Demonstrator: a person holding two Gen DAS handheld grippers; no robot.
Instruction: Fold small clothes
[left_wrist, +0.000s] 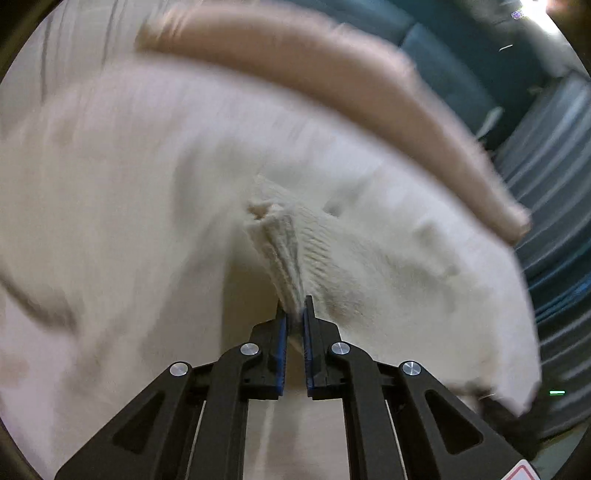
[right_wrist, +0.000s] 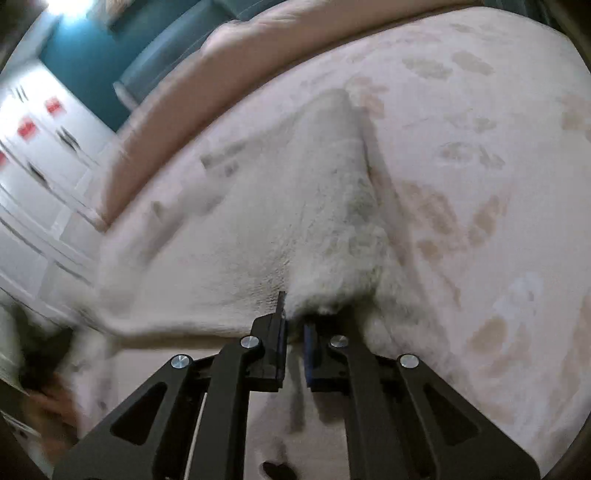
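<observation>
While the bed (right_wrist: 480, 147) blurs underneath, the cream knit garment (left_wrist: 388, 258) hangs stretched above it, left claw (left_wrist: 294, 314) clenched on its ribbed edge, right claw (right_wrist: 294, 317) pinching fuzzy fabric; thin grips, so a tug could slip one.

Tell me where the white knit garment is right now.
The white knit garment is lifted over the patterned bedspread, its ribbed edge pinched in the left gripper and another part in the right gripper; the tan pillow lies beyond.
</observation>
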